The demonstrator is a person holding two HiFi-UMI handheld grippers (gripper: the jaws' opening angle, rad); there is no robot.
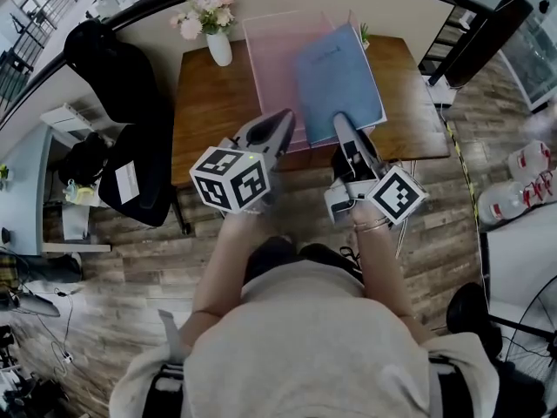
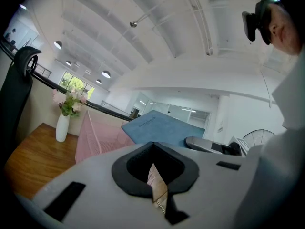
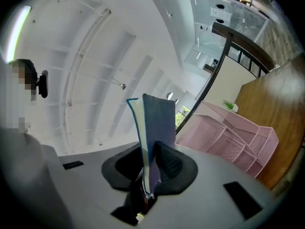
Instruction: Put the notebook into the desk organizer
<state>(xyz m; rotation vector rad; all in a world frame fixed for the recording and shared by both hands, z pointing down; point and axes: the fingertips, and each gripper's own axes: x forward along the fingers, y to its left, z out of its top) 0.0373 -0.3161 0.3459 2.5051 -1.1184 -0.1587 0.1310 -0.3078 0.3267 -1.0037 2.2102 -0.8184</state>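
The blue notebook (image 1: 339, 81) stands nearly upright in my right gripper (image 1: 342, 122), whose jaws are shut on its lower edge. It hangs above the near right part of the pink mesh desk organizer (image 1: 270, 50) on the wooden table (image 1: 209, 103). In the right gripper view the notebook (image 3: 159, 123) rises edge-on from my right gripper (image 3: 150, 151), with the organizer (image 3: 228, 137) beyond it. My left gripper (image 1: 283, 120) sits beside it at the table's near edge, shut and holding nothing. The left gripper view shows the notebook (image 2: 157, 128) over the organizer (image 2: 100, 132).
A white vase of pink flowers (image 1: 218, 46) stands at the table's far left corner and a small plant (image 1: 363, 33) behind the organizer. An office chair with dark clothing (image 1: 130, 129) stands left of the table. Water bottle packs (image 1: 522, 181) lie on the floor at the right.
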